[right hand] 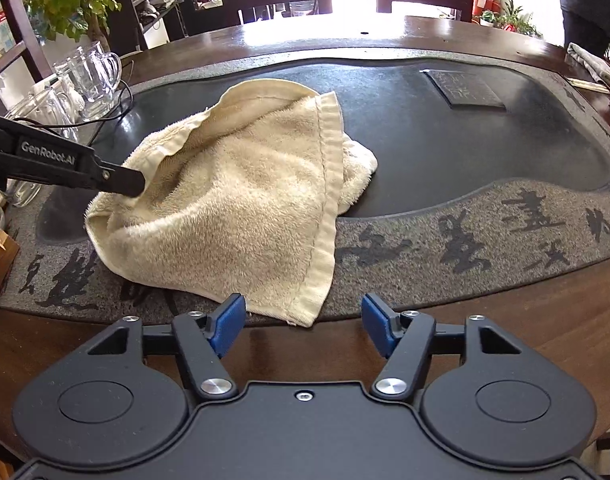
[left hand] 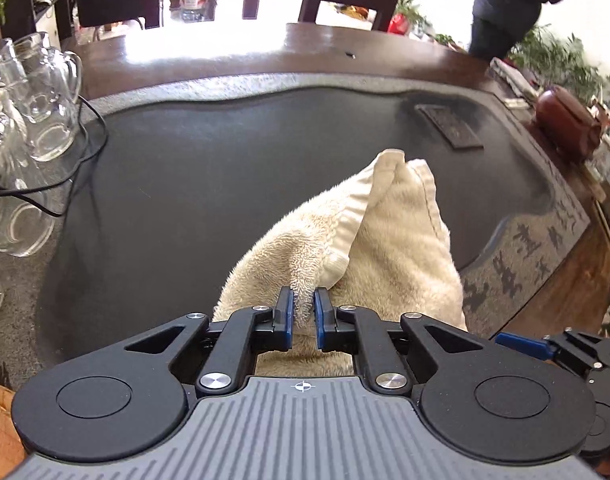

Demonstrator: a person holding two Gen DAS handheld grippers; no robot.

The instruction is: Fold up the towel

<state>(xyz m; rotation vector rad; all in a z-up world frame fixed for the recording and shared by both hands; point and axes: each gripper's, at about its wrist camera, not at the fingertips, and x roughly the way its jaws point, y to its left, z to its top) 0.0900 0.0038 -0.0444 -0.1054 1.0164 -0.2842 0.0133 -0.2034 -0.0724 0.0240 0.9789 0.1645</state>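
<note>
The left wrist view shows the left gripper [left hand: 304, 312] closed on a ridge of the cream towel [left hand: 389, 248], its blue fingers [left hand: 290, 316] pinching a narrow fold of terry between them, with the cloth rising in a peak beyond. The right wrist view shows what that close view hides: the whole towel [right hand: 241, 200] lies crumpled, partly on the dark stone tray [right hand: 445, 148] and partly over its grey inscribed rim, set into the wooden bench [right hand: 525, 320]. There the left gripper [right hand: 139, 185] comes in from the left and grips the towel's left edge. The right gripper [right hand: 303, 326] stands open with nothing held; its blue fingers [right hand: 227, 326] sit apart over the bench's near edge, and the towel's hemmed near corner hangs just beyond them, closer to the left finger, not touching either. Glass mugs [right hand: 93, 76] stand at the tray's far left. A person in dark clothes [left hand: 513, 4] stands beyond the bench.
</note>
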